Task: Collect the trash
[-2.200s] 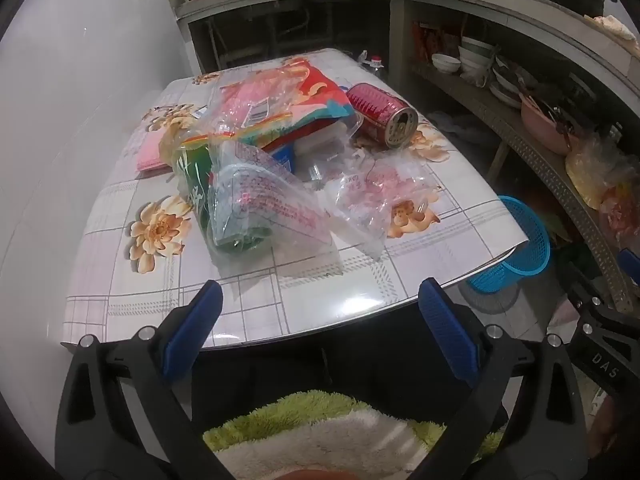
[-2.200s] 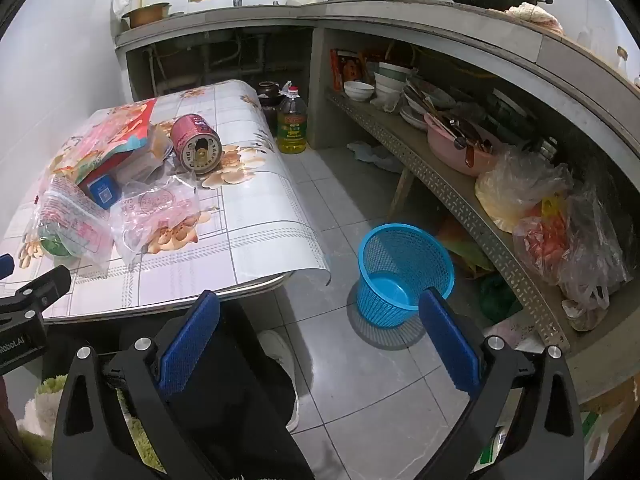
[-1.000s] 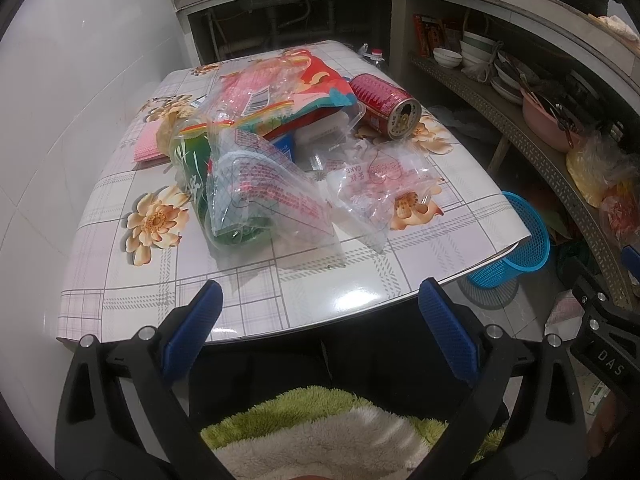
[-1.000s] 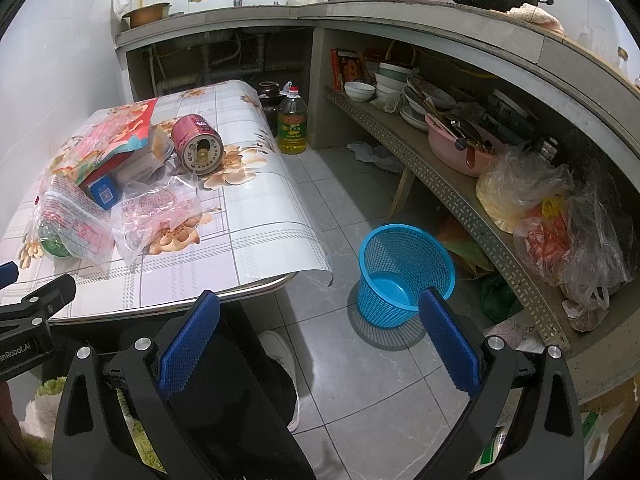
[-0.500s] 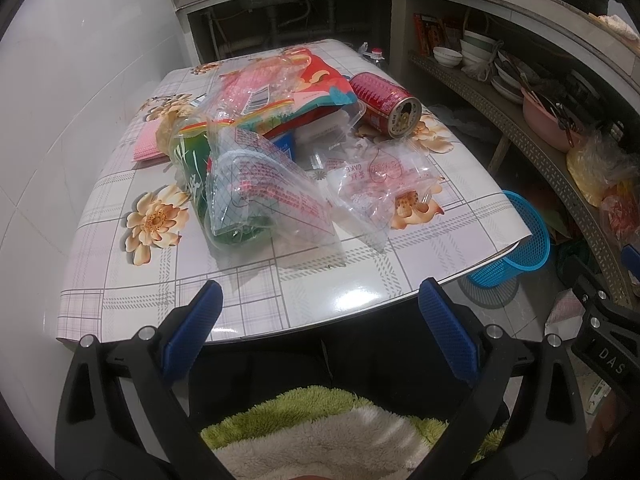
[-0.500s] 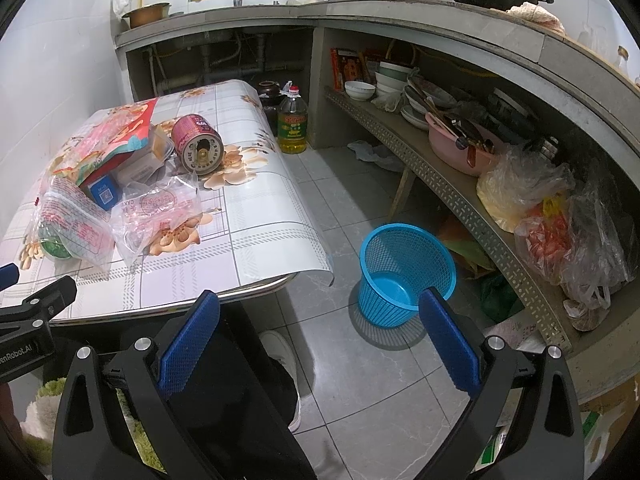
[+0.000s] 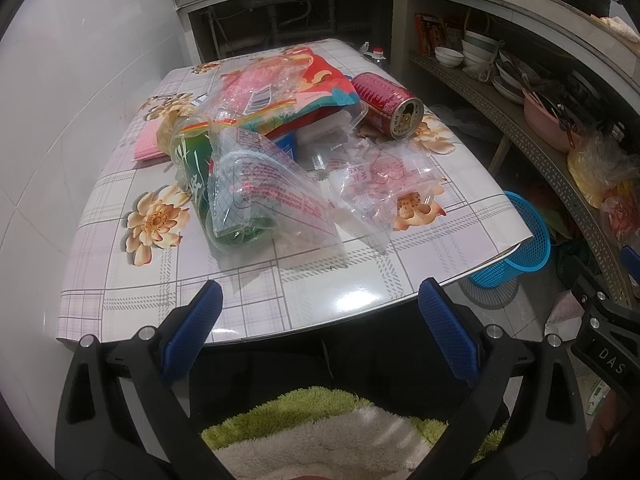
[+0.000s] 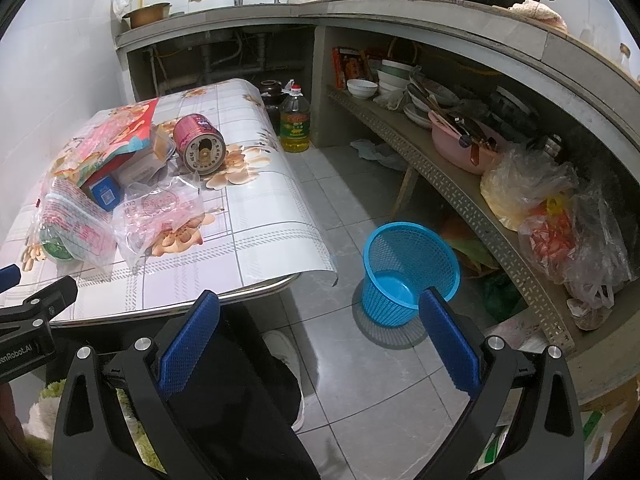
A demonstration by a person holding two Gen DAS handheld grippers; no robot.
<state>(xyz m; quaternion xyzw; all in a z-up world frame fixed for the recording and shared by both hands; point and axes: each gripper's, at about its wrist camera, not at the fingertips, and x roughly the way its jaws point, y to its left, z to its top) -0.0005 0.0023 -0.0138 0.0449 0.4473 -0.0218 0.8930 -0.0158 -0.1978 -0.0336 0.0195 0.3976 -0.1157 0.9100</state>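
A heap of trash lies on the flowered table [image 7: 280,300]: a clear bag with green contents [image 7: 256,196], a crumpled clear cake wrapper [image 7: 384,184], a red snack packet [image 7: 304,92] and a red can [image 7: 388,102] on its side. The same can [image 8: 200,148] and cake wrapper [image 8: 160,212] show in the right wrist view. A blue mesh bin [image 8: 408,272] stands on the floor right of the table. My left gripper [image 7: 320,332] hangs open before the table's near edge, holding nothing. My right gripper [image 8: 316,344] is open over the floor, close to the bin.
A low shelf [image 8: 460,184] along the right wall holds bowls, a pink basin and plastic bags. An oil bottle [image 8: 295,120] stands on the floor behind the table. A white wall bounds the table's left side. A person's dark-clothed legs [image 8: 240,400] are below both grippers.
The left wrist view has drawn slightly nearer the table and risen a little. The right gripper has barely moved. Both stayed open.
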